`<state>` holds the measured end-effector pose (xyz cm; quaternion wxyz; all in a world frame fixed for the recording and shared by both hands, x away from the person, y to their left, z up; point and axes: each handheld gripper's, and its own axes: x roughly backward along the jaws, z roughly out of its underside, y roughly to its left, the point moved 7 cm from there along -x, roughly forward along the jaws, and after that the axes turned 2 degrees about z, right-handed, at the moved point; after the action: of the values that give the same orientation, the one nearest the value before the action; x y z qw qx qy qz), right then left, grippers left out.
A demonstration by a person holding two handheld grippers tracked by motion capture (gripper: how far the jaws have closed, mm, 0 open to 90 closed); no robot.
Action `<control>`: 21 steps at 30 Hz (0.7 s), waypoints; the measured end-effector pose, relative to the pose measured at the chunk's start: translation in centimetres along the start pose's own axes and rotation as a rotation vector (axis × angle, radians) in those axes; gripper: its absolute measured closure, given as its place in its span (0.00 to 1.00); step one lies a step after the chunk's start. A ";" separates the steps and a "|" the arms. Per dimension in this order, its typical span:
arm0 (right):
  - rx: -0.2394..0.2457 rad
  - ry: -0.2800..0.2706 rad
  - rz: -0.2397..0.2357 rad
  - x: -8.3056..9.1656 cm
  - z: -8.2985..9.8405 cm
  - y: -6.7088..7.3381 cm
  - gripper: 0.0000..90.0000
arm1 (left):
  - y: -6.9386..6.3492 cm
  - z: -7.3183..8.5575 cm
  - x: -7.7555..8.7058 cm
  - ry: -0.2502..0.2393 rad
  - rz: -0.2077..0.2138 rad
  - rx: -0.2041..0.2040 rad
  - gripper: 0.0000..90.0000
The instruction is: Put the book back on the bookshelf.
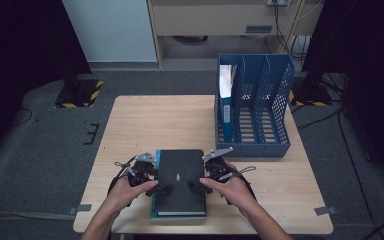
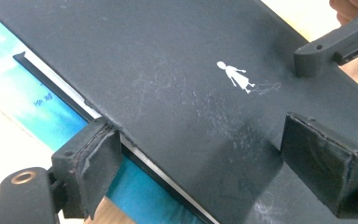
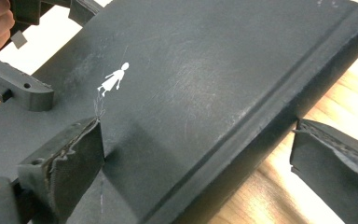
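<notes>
Black book (image 1: 180, 180) — between both grippers' spread jaws.

— Where could a hand pass on the table (image 1: 145, 120)?
— The far left half lies bare, open right across.
— What blocks the way?
— The blue file rack (image 1: 254, 105) stands at the far right corner; the black book (image 1: 180, 181) lies near the front edge, with bare wood on both sides.

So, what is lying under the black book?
Under the black book lies a blue book; its cover sticks out along the left edge. The rest of it is covered, so its title cannot be read.
</notes>
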<state>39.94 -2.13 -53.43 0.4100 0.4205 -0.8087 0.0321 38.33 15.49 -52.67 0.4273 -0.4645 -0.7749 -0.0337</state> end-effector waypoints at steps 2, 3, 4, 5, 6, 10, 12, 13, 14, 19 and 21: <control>-0.013 0.006 0.005 0.0 0.0 -0.2 0.02 | 0.1 -0.2 -0.1 0.007 0.005 -0.007 0.13; -0.017 0.007 0.005 0.0 0.0 -0.2 0.02 | 0.1 -0.3 -0.2 0.010 0.008 -0.008 0.13; -0.017 0.011 0.008 0.0 0.0 -0.3 0.02 | 0.2 -0.4 -0.2 0.012 0.011 -0.010 0.13; -0.014 0.010 0.012 0.1 0.0 -0.2 0.02 | 0.2 -0.4 -0.2 0.013 0.012 -0.011 0.13; -0.014 0.010 0.012 0.1 0.0 -0.2 0.02 | 0.2 -0.4 -0.2 0.013 0.012 -0.011 0.14; 0.000 0.003 0.021 0.2 0.1 -0.1 0.02 | 0.2 -0.3 -0.1 0.017 0.019 -0.017 0.15; -0.019 0.010 0.005 0.2 0.2 -0.1 0.02 | 0.1 -0.2 0.0 0.023 0.027 -0.014 0.15; -0.026 0.009 -0.006 0.2 0.4 -0.2 0.02 | 0.0 -0.1 0.0 0.027 0.028 -0.015 0.15; -0.026 0.009 -0.006 0.2 0.4 -0.2 0.02 | 0.0 -0.1 0.0 0.027 0.028 -0.015 0.15; -0.042 0.009 -0.019 0.1 0.5 -0.1 0.01 | 0.0 -0.2 -0.1 0.044 0.024 -0.015 0.14; -0.057 0.013 -0.026 -0.1 0.5 -0.2 0.00 | 0.0 -0.2 -0.1 0.044 0.026 -0.017 0.14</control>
<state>39.80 -2.41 -53.87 0.4274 0.4190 -0.8011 0.0063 38.45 15.35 -52.58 0.4405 -0.4772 -0.7591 -0.0451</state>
